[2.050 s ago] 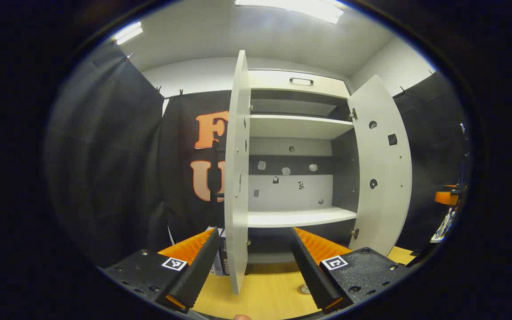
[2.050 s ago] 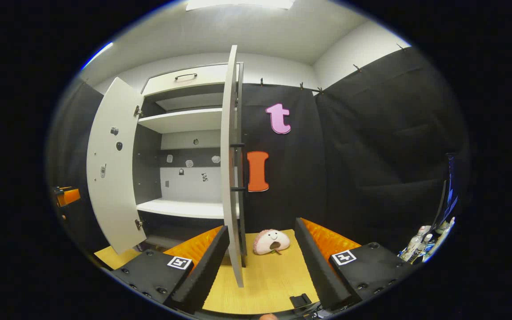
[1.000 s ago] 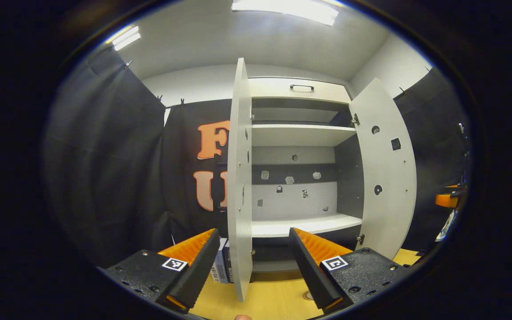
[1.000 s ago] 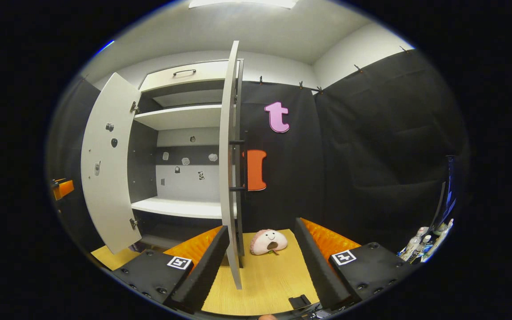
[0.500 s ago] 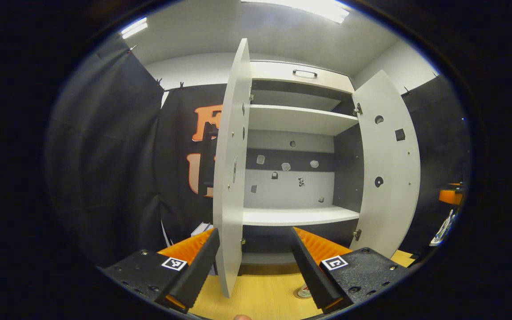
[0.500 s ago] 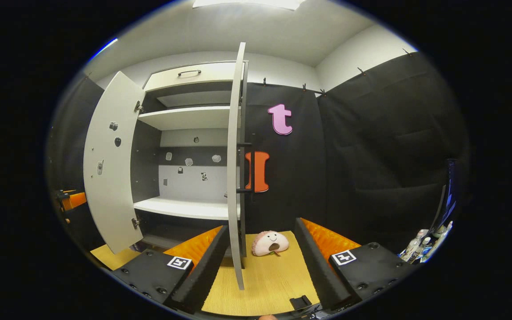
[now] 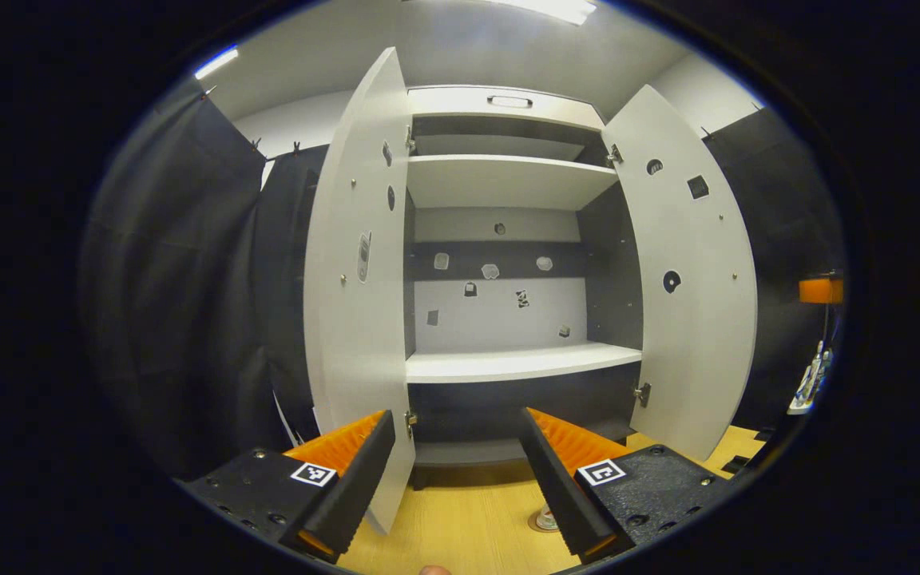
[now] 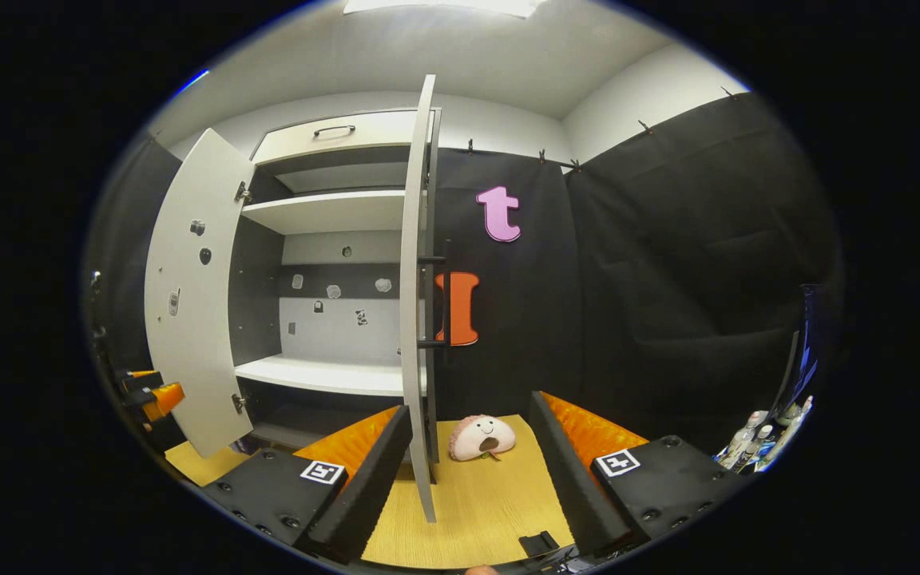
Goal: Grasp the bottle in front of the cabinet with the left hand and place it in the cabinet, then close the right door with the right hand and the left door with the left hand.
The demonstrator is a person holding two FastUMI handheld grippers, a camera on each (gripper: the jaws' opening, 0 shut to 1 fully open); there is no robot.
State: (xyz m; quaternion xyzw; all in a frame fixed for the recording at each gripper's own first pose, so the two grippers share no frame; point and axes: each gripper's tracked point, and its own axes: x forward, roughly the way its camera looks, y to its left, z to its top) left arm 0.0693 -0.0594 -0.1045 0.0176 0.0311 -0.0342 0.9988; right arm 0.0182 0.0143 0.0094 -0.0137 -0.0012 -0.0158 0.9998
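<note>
Both cabinet [image 7: 508,363] doors stand wide open, the left tool [image 7: 454,471] and right tool [image 8: 472,467] each spread apart and empty above the counter [image 8: 476,503]. The shelves look bare and the bottle cannot be made out, apart from a small round object [image 7: 544,521] by the left tool, so every step apparently remains.

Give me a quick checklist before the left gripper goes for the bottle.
1. Left gripper open and empty: ok, fingers spread.
2. Right gripper open and empty: ok.
3. Both cabinet doors open: ok, left door and right door swung out.
4. Lower shelf free for the bottle: ok, nothing on it.
5. Bottle located: cannot tell; a small round thing sits on the table by the left gripper's finger, mostly hidden.
6. Right gripper lined up with its door: ok, the door's edge stands between its fingers, untouched.
</note>
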